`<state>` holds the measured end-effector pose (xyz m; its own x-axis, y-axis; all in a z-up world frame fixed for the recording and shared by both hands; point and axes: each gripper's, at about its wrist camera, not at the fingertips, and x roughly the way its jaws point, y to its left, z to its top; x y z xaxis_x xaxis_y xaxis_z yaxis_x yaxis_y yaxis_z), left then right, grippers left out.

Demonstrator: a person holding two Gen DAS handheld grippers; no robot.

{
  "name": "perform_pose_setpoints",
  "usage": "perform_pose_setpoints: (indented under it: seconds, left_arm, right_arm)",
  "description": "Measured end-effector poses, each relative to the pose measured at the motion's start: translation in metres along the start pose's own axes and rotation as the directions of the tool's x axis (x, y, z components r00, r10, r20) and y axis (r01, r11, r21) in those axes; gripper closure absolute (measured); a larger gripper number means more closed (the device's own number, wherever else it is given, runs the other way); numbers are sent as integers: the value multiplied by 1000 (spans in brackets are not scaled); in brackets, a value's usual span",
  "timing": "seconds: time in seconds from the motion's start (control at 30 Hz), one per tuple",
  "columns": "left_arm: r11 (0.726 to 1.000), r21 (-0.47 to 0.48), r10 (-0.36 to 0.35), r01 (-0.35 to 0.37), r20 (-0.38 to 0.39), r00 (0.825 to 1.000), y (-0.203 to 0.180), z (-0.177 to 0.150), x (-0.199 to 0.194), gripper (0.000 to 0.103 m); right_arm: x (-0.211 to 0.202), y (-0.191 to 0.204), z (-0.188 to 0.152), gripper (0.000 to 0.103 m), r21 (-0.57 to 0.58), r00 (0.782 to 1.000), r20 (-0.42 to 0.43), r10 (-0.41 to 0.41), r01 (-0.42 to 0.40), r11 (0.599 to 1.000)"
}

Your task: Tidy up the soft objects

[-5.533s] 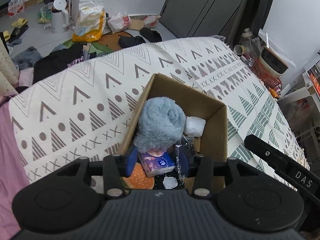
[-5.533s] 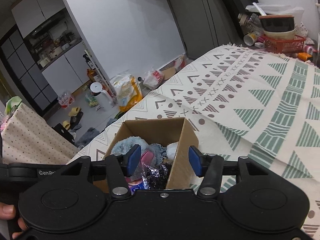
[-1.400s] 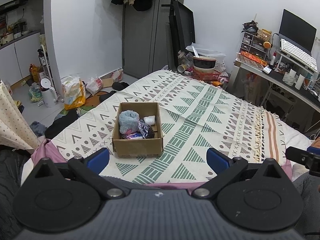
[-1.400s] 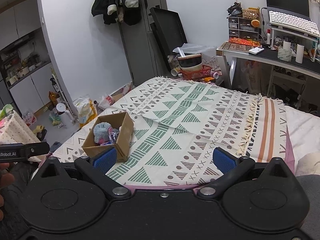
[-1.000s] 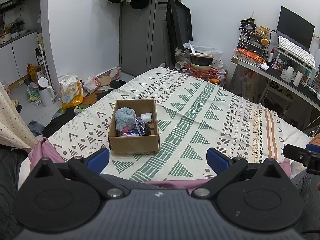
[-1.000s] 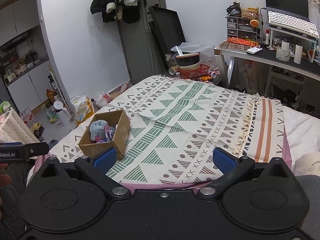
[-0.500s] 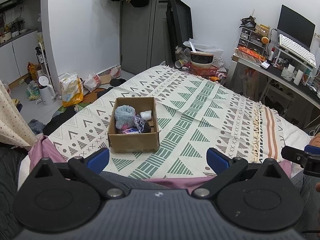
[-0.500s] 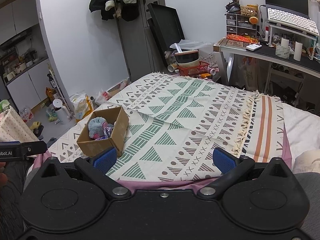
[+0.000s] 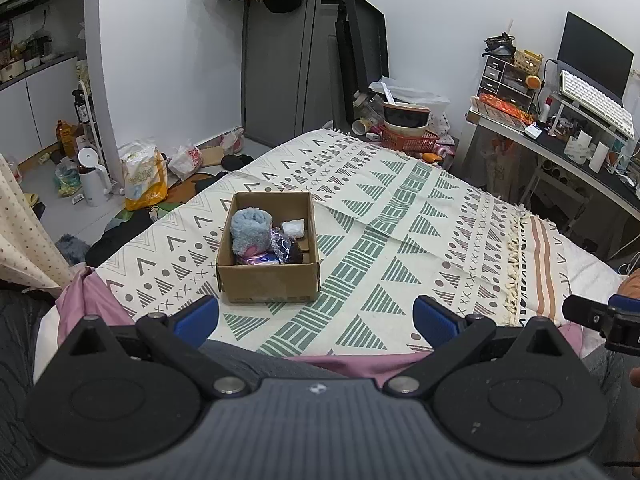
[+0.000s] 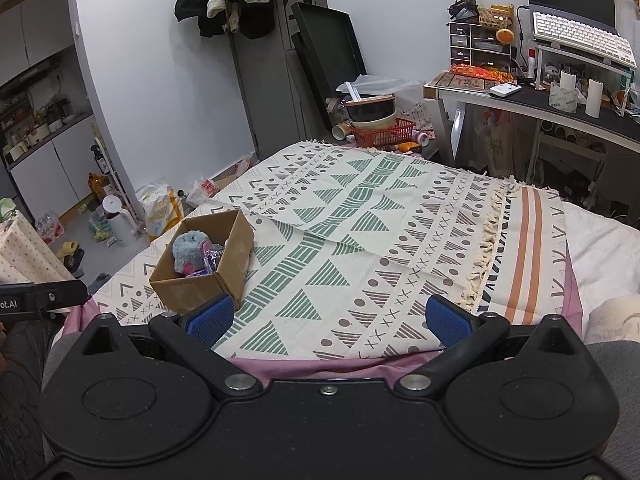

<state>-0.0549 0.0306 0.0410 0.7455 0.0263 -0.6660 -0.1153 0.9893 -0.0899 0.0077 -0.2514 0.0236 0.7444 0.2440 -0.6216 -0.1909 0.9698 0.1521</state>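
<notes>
The box (image 9: 269, 254) of soft things sits on the bed (image 9: 400, 216), ahead and left of both grippers. The left gripper (image 9: 316, 316) seems nearer than the right gripper (image 10: 327, 318); both jaws spread, empty.

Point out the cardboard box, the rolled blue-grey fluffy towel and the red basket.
cardboard box (image 9: 268, 284), left wrist view, on its near outer wall.
rolled blue-grey fluffy towel (image 9: 251, 230), left wrist view, on the roll's top.
red basket (image 10: 384, 133), right wrist view, on its front mesh wall.
</notes>
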Motion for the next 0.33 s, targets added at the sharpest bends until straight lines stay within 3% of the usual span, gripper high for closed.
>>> perform_pose_setpoints:
  seconds: [0.33]
  left_arm:
    - [998, 25, -50, 49, 24, 998, -3, 3, -5, 1]
  right_arm:
    - [9, 4, -1, 0, -25, 1000, -7, -5, 5, 1000]
